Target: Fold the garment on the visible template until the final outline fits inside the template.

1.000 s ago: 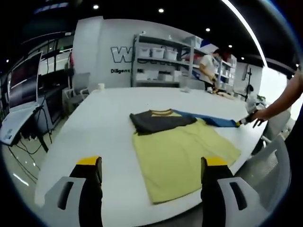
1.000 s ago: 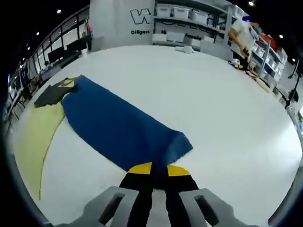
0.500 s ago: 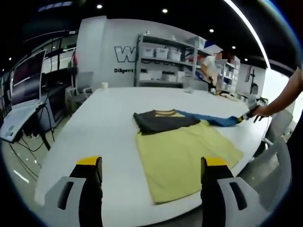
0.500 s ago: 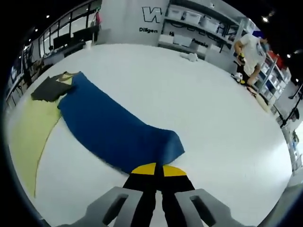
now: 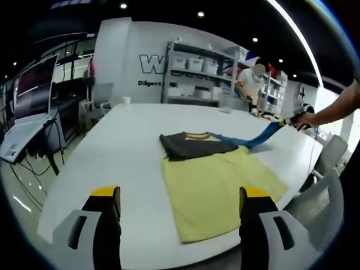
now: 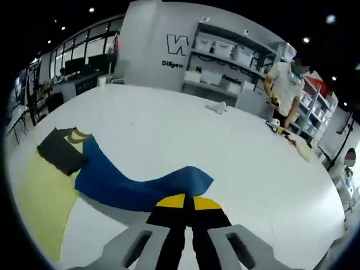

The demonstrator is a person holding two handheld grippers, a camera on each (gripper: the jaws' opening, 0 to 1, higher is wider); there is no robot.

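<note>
Open workshop room, white wall with dark lettering, shelving rack (image 5: pixel 197 73) with bins behind a big white bench (image 5: pixel 124 146). A person (image 6: pixel 286 90) in a white top stands by the shelves at the far side.

Garment (image 5: pixel 216 177) lies flat on the bench, ahead of and between the left gripper (image 5: pixel 179 197) fingers in the left gripper view: yellow body nearest the fingers, dark sleeve section (image 5: pixel 188 144) folded across the far end, blue part (image 5: pixel 256 138) running off to the right. Left fingers are spread wide apart, gripping nothing, hovering short of the garment's near edge.

Right gripper (image 6: pixel 184 201) fingers are pressed together, pinching the end of the blue part (image 6: pixel 146 183). Blue fabric starts right at the fingertips and stretches away to the left, lifted off the bench near the fingers, sagging down to meet the yellow body (image 6: pixel 39 191) and dark section (image 6: pixel 61 151) far left. In the left gripper view a hand (image 5: pixel 306 118) holds the right gripper at the raised blue end, far right of the left fingers.

A white cloth lump (image 6: pixel 216 106) sits on the bench well beyond the right fingers. Template outline cannot be made out.
</note>
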